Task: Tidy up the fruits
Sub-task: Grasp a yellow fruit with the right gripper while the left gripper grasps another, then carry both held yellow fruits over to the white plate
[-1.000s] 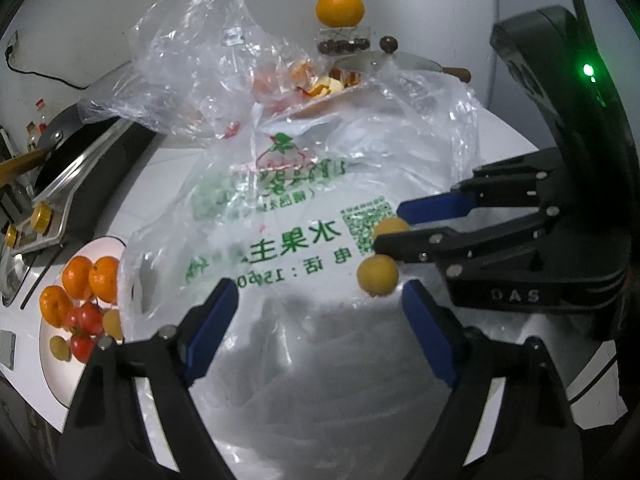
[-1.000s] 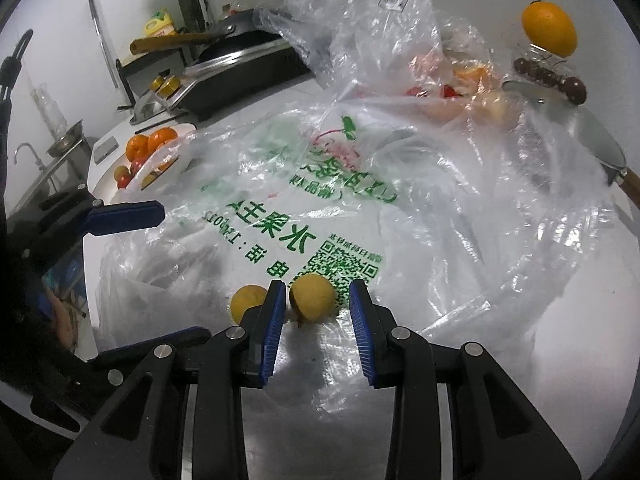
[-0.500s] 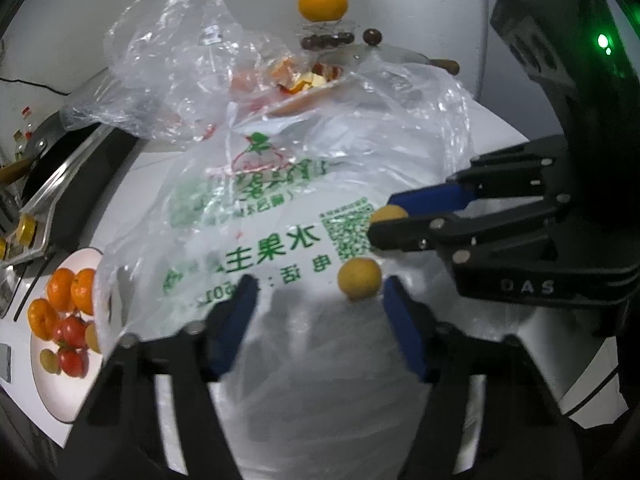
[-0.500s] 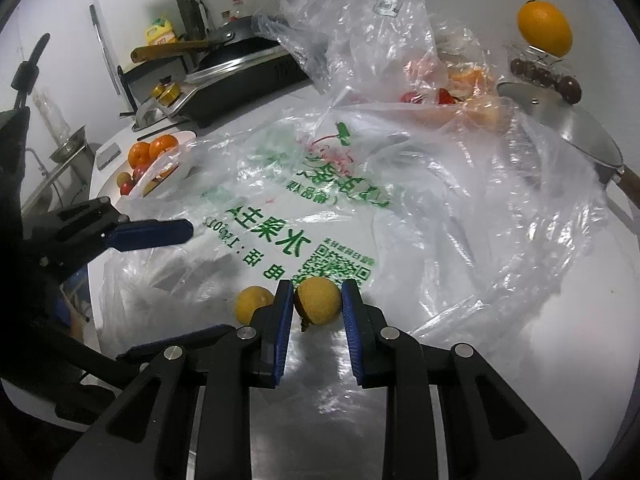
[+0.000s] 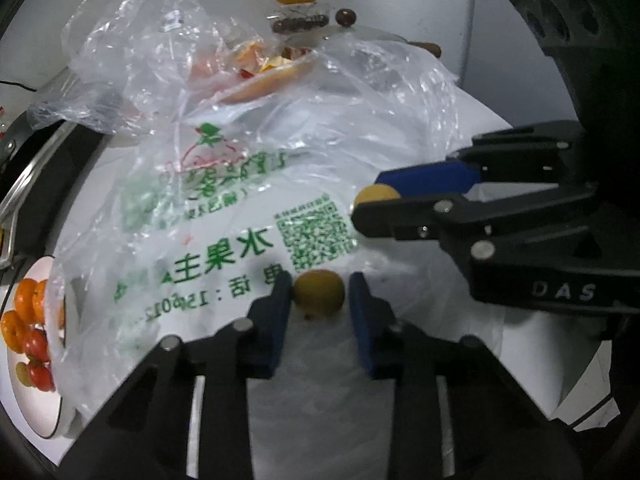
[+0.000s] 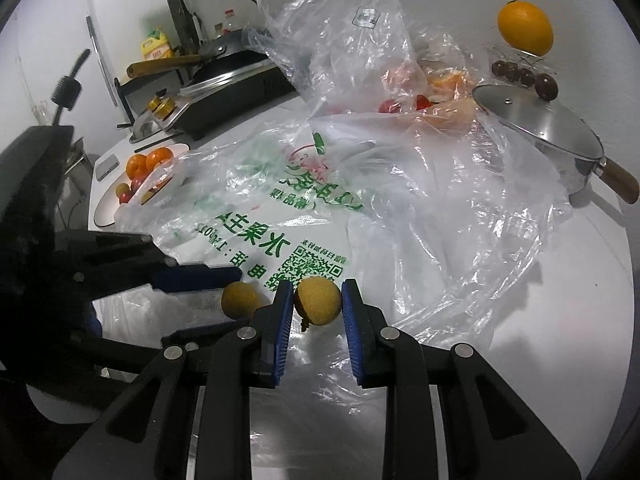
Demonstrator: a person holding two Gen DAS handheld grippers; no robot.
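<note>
Yellow round fruit [image 5: 319, 293] sits between left gripper [image 5: 319, 312] blue pads, on printed plastic bag [image 5: 224, 236]; jaws have just been closing, pads look to touch both sides, though blur leaves contact unsure. Right gripper [image 6: 316, 312] clamped on second yellow fruit [image 6: 318, 300], just beside first. Plate [image 6: 108, 208] with oranges and tomatoes lies at counter's left edge. Lidded pan [image 6: 536, 128] behind bag, large orange [image 6: 525, 27] beyond.

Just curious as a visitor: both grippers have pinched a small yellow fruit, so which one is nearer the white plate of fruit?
Left gripper, probably: the white plate lies on its side, while the right gripper would cross it.
</note>
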